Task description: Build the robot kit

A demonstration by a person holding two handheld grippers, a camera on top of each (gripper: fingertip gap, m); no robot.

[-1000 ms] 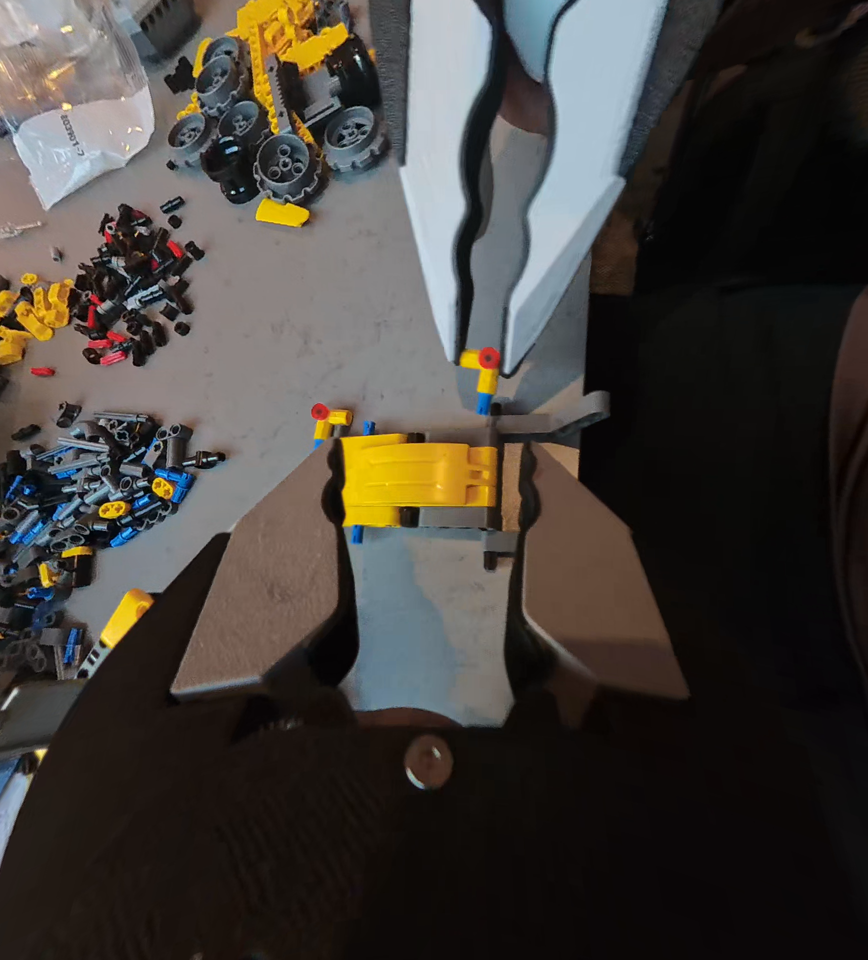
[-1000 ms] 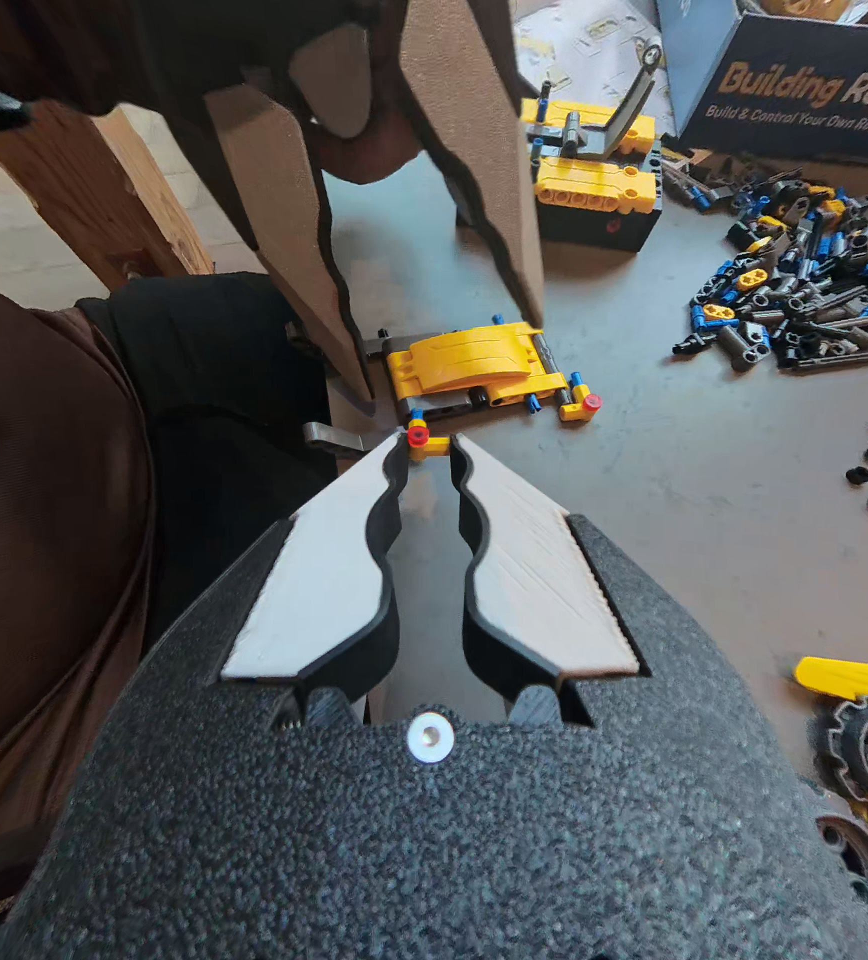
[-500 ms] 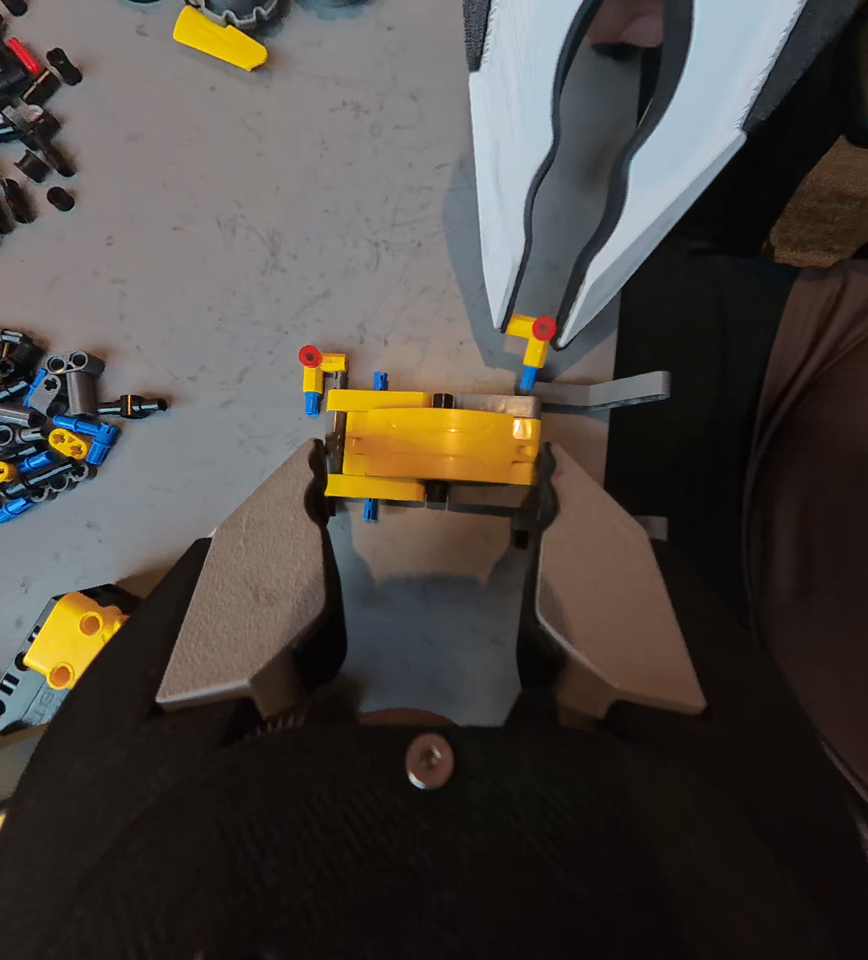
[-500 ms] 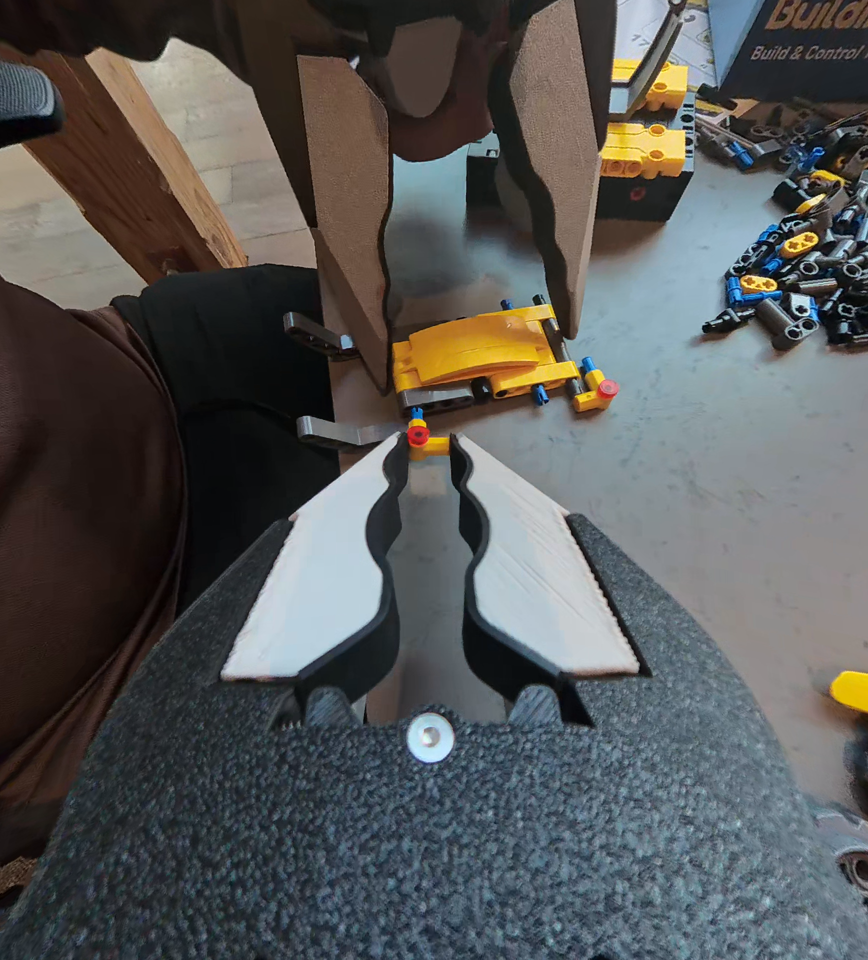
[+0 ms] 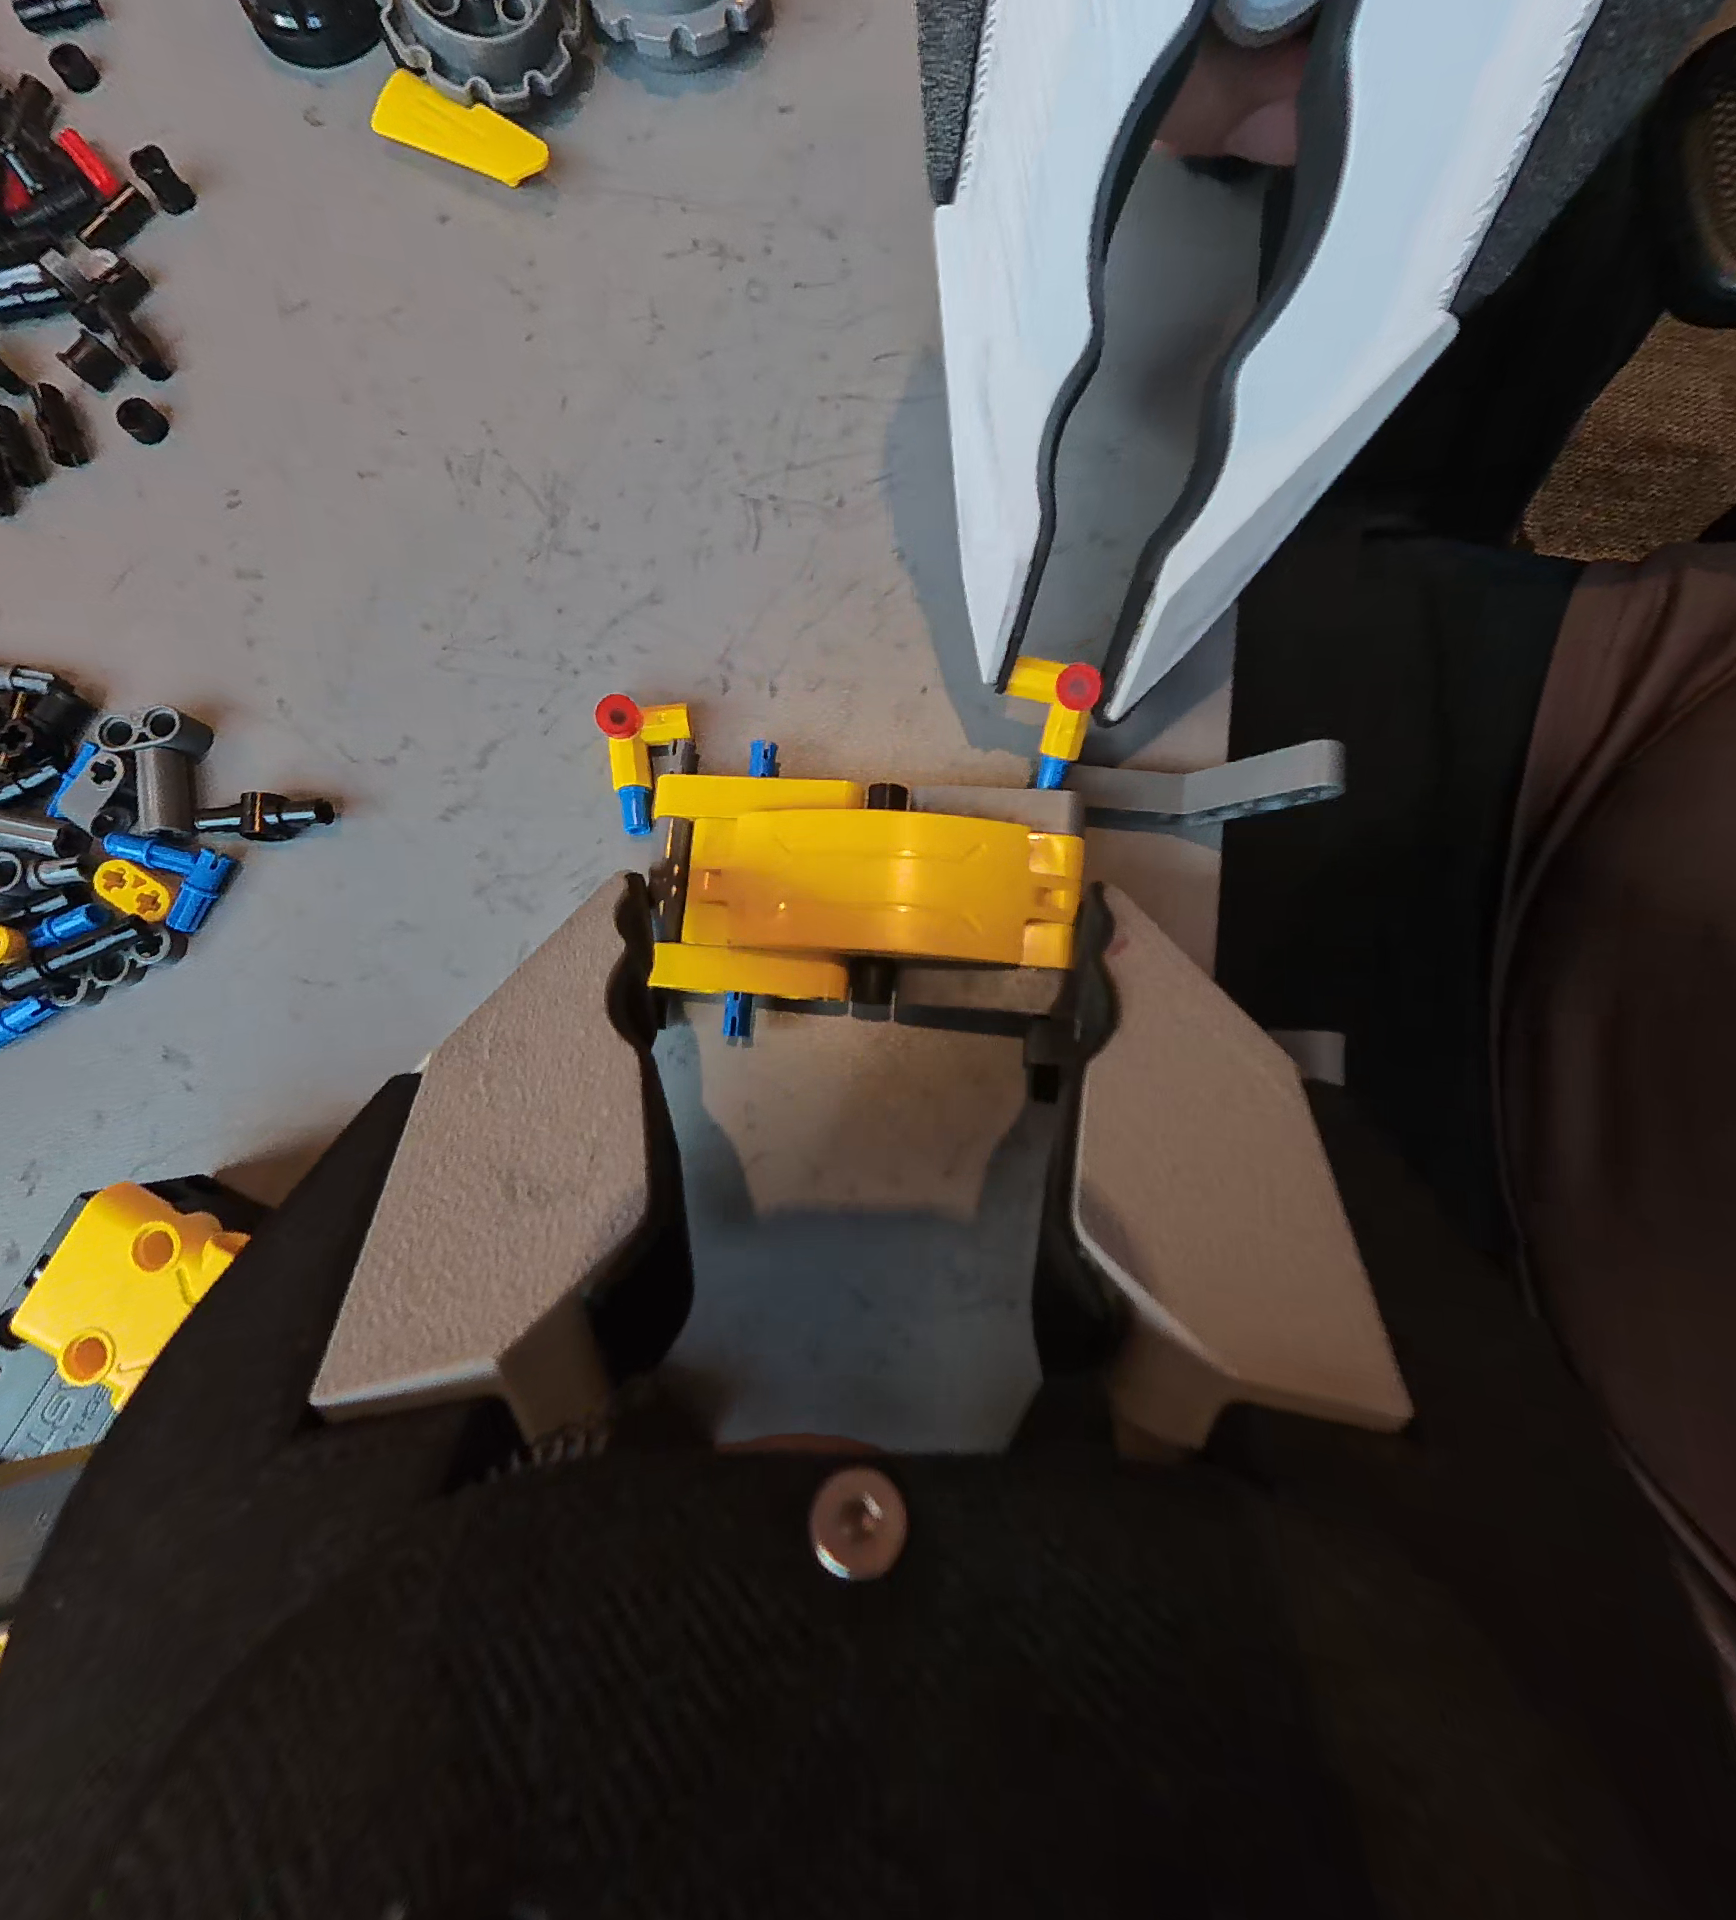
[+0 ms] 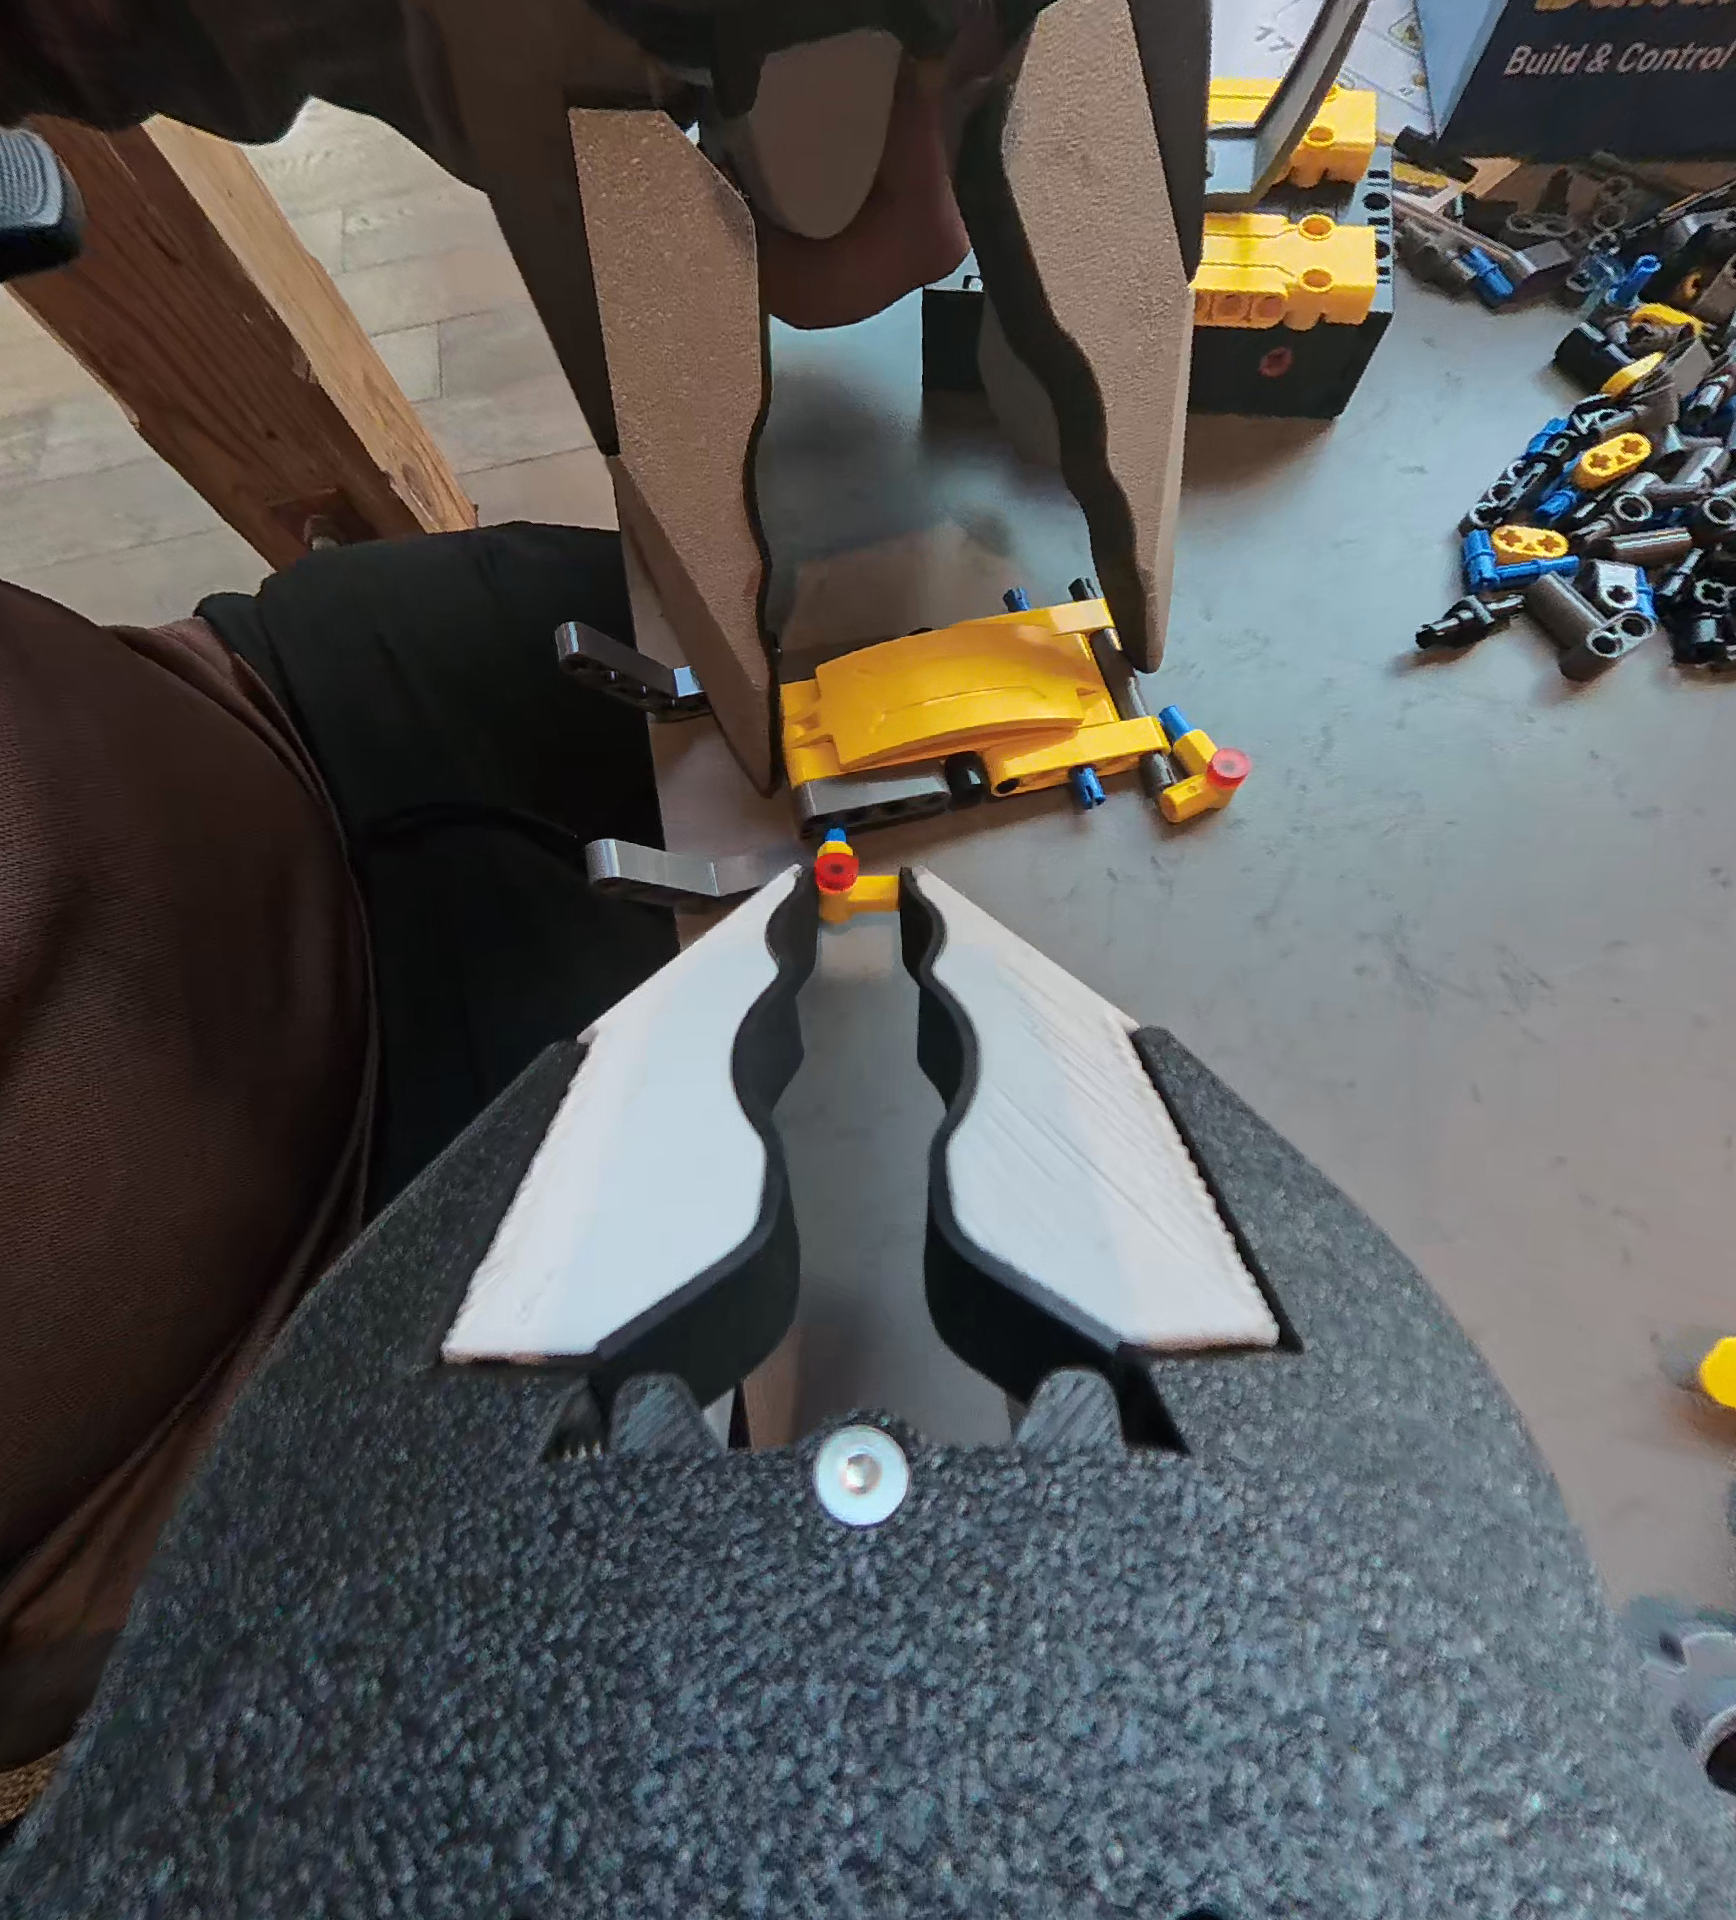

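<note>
A yellow-panelled assembly [image 5: 864, 899] on grey beams lies near the edge of the grey table [image 5: 531, 468]. My left gripper [image 5: 864, 920] straddles it, with one brown finger against each end; it also shows in the right wrist view [image 6: 957, 717]. My right gripper [image 6: 853, 883], with white fingers, is shut on a small yellow elbow piece [image 6: 874, 891] with a red stud and a blue pin. That piece [image 5: 1061, 727] touches the assembly's corner by a grey bent beam [image 5: 1228, 790]. A second such elbow piece [image 5: 635, 748] sits at the assembly's other end.
Piles of loose grey, blue and black parts [image 5: 43, 862] [image 6: 1674, 520] lie out on the table. So do a yellow wedge panel [image 5: 459, 130], wheels [image 5: 490, 42], a yellow-and-black block [image 6: 1279, 312] and a dark box [image 6: 1622, 73]. A person's lap [image 5: 1674, 1039] is past the table edge. My hands' fingertips stand some 5 cm from each other.
My left gripper's fingers have spread a little and now span the assembly end to end, with the view closer in. The right gripper has stayed at the corner with its elbow piece.
</note>
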